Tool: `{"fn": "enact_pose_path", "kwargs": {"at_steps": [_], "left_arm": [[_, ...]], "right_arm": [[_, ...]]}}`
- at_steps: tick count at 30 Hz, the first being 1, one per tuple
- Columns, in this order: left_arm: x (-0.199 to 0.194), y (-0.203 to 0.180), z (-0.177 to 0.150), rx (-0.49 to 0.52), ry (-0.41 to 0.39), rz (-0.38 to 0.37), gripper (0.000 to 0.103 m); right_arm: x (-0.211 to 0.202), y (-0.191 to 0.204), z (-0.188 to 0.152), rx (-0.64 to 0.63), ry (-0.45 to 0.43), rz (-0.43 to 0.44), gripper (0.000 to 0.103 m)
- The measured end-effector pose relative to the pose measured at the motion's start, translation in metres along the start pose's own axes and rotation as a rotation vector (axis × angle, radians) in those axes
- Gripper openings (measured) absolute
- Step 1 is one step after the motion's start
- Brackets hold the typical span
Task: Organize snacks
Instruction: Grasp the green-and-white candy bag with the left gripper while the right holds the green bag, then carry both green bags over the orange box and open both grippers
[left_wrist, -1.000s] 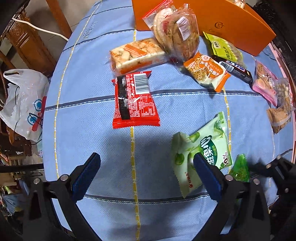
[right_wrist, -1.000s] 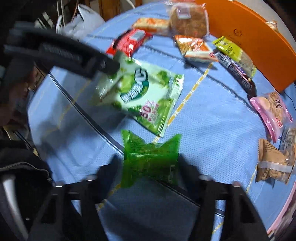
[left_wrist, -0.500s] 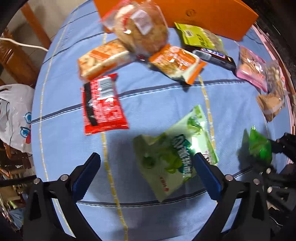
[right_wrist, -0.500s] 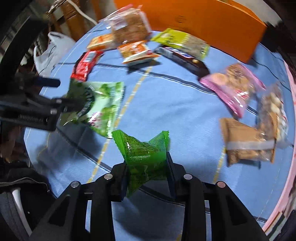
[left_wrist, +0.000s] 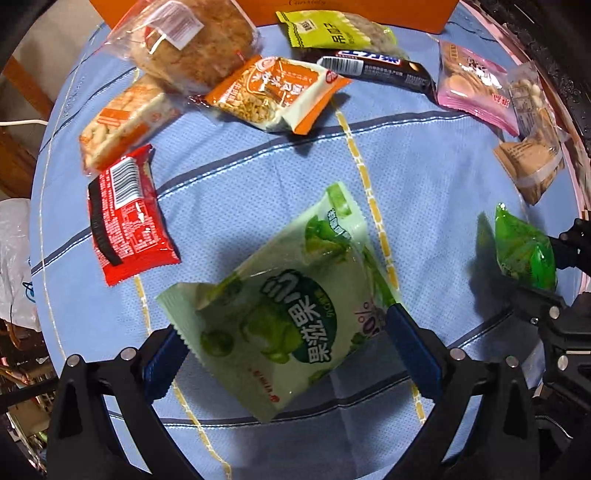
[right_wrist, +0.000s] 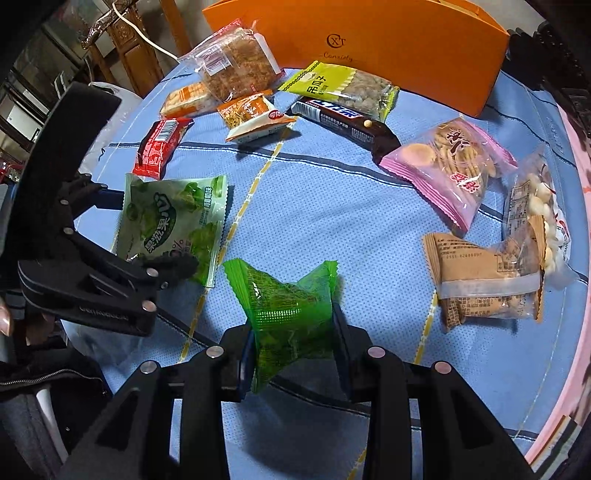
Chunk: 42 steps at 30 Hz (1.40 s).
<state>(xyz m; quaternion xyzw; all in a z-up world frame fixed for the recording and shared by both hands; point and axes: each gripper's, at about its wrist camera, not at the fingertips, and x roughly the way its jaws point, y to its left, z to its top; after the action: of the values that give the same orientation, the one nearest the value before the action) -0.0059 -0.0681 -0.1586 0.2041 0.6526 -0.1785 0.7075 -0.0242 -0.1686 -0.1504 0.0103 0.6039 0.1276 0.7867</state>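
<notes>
A pale green candy bag (left_wrist: 288, 302) lies on the blue tablecloth between the wide-open fingers of my left gripper (left_wrist: 288, 347); I cannot tell whether the pads touch it. The bag also shows in the right wrist view (right_wrist: 170, 221). My right gripper (right_wrist: 291, 354) is shut on a small bright green packet (right_wrist: 288, 306) and holds it above the cloth; the packet also shows at the right of the left wrist view (left_wrist: 524, 251). An orange box (right_wrist: 369, 40) stands at the far edge.
Other snacks ring the cloth: red pack (left_wrist: 125, 218), cracker pack (left_wrist: 122, 122), large bun bag (left_wrist: 192, 40), orange noodle pack (left_wrist: 273, 92), yellow-green nut bag (right_wrist: 332, 88), dark chocolate bar (right_wrist: 343, 118), pink biscuit bag (right_wrist: 447, 162), brown pack (right_wrist: 487, 277). The table's pink rim (right_wrist: 576, 206) is at right.
My left gripper has moved right and forward until the pale green bag lies between its fingers. My right gripper lifted the small green packet and swung right.
</notes>
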Motion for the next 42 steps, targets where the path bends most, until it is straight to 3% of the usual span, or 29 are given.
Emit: {"fn": "enact_pose_path", "kwargs": {"at_steps": [8,12,13,17,18,19,22,33,42], "left_arm": [[0.007,-0.008,0.007,0.022,-0.036,0.015,0.098],[-0.009,0.002,0.011,-0.019,-0.114,-0.013,0.071],[-0.011,0.003,0.011,-0.021,-0.122,-0.025,0.069],[-0.016,0.011,0.013,-0.049,-0.133,-0.089,0.044],[-0.021,0.013,0.012,-0.058,-0.139,-0.106,0.020],[-0.027,0.017,0.012,-0.077,-0.149,-0.114,0.003],[-0.037,0.029,0.010,-0.123,-0.150,-0.214,0.004],[-0.059,0.044,0.003,-0.128,-0.204,-0.231,0.004],[-0.118,0.062,0.022,-0.135,-0.354,-0.261,0.004]], "right_arm": [[-0.001,0.001,0.002,0.010,-0.006,-0.005,0.036],[-0.001,-0.001,0.000,0.019,-0.004,-0.003,0.037],[0.000,-0.001,0.000,0.020,-0.002,-0.002,0.037],[-0.001,0.000,0.002,0.022,-0.008,0.003,0.038],[-0.001,0.000,0.002,0.023,-0.009,0.004,0.038],[-0.003,0.000,0.003,0.026,-0.013,0.004,0.038],[-0.007,-0.003,0.004,0.037,-0.019,0.010,0.038],[-0.008,-0.004,0.008,0.048,-0.021,0.025,0.040],[-0.044,-0.006,0.037,0.027,-0.125,0.025,0.039]]}}
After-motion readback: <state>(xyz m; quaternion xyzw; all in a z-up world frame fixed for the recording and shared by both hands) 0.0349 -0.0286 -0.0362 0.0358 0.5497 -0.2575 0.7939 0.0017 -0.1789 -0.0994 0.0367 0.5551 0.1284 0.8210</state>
